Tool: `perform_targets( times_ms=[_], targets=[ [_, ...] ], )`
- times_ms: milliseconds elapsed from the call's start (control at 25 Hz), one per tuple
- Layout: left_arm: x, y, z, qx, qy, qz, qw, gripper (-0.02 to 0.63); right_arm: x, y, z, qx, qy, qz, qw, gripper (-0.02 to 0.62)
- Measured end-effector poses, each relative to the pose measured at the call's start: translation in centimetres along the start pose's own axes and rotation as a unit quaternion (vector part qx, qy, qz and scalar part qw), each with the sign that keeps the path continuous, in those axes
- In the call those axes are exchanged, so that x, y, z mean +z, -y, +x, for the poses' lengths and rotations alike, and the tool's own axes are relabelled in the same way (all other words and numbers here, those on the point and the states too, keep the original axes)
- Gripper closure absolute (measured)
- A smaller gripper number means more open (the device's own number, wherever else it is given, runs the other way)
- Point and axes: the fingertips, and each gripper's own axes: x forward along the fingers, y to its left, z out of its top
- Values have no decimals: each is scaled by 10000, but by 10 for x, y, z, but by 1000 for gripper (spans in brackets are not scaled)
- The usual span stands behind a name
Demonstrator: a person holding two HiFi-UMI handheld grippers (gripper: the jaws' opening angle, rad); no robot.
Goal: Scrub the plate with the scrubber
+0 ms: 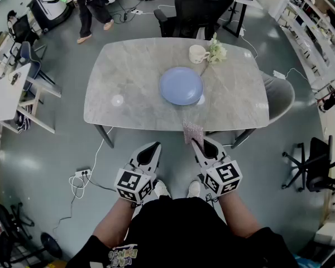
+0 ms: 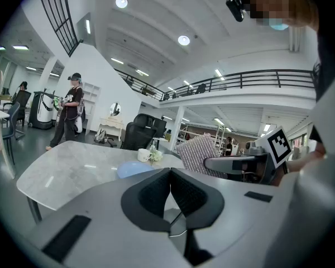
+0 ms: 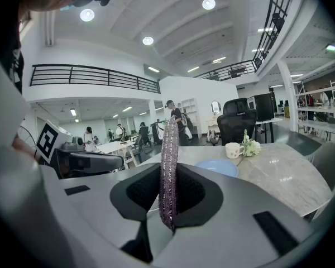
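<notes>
A pale blue plate (image 1: 181, 86) lies on the grey marble table (image 1: 128, 88), right of centre; it also shows as the plate (image 2: 135, 169) and the plate (image 3: 219, 167). My right gripper (image 1: 196, 143) is shut on a glittery purple scrubber (image 1: 192, 132), held upright just short of the table's near edge; the scrubber (image 3: 168, 166) stands edge-on between the jaws. My left gripper (image 1: 153, 148) is shut with nothing in it, beside the right one and off the table. From the left gripper view the scrubber (image 2: 200, 154) shows flat-on.
A white mug (image 1: 197, 53) and a small bunch of white flowers (image 1: 215, 51) stand behind the plate. Black office chairs (image 1: 196, 13) sit at the far side, a grey chair (image 1: 279, 96) at the right. A person (image 1: 92, 7) walks at the far left. Cables (image 1: 81, 180) lie on the floor.
</notes>
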Motion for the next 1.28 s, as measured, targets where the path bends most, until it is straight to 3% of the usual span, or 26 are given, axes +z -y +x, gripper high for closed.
perform_targets(
  times_ms=[880, 1280],
  targets=[
    [-5, -47, -27, -171, -113, 114, 9997, 588, 9, -34, 34, -87, 223, -7, 9997, 518],
    [-1, -67, 7, 27, -143, -52, 9999, 588, 17, 1, 62, 46, 87, 4, 10000, 518]
  ],
)
